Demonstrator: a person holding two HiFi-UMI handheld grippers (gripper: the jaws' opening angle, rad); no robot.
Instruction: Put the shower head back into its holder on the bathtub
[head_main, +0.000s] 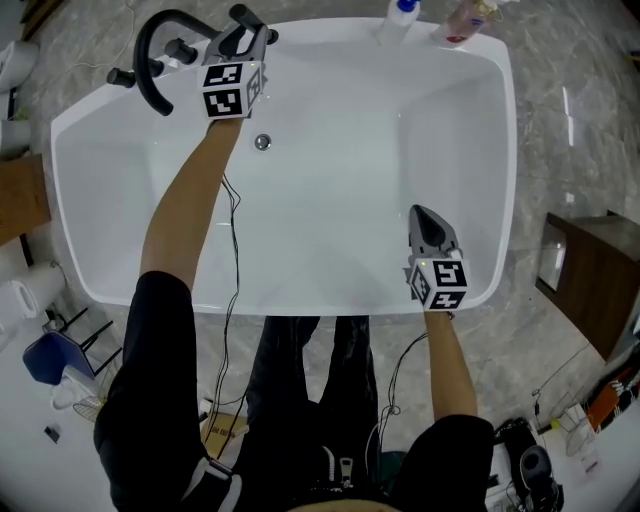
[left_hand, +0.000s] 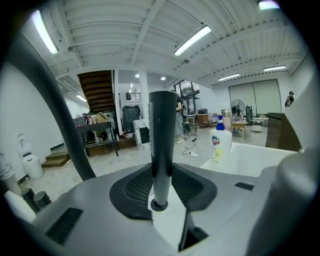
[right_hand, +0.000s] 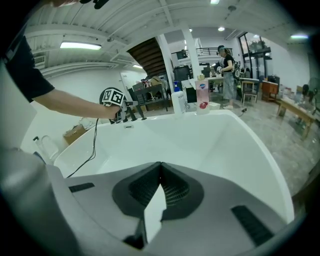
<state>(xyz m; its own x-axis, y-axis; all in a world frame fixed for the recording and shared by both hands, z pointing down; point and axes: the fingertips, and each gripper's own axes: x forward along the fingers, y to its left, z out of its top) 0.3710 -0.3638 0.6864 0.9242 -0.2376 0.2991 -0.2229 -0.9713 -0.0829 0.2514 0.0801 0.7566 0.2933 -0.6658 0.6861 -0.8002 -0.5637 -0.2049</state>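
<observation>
Dark-grey shower head (left_hand: 161, 145): a slim round handle clamped between the left jaws. Its ringed lower end sits just behind the jaw tips; the rest rises well above them.
Long axis: upright in the left gripper view, crossing the line the jaws point along. The lower end points down, which probably suits dropping it into a socket from above.
Left gripper (left_hand: 161, 187): jaws closed on the handle from both sides, gripping low on it, likely so the end can be steered.
Holder: not clearly made out. Dark fittings and a curved black spout (head_main: 150, 60) stand on the tub rim just beside and ahead of the left jaws, and I cannot tell which one takes the handle.
Bathtub (head_main: 350, 180): white, below and ahead of both jaws.
Right gripper (right_hand: 159, 167): jaws fully together with nothing between them. It hovers over the tub's near right rim, well apart from the left jaws, apparently kept out of the way.
Bottle (left_hand: 220, 142): stands on the far rim, ahead and right of the left jaws.
</observation>
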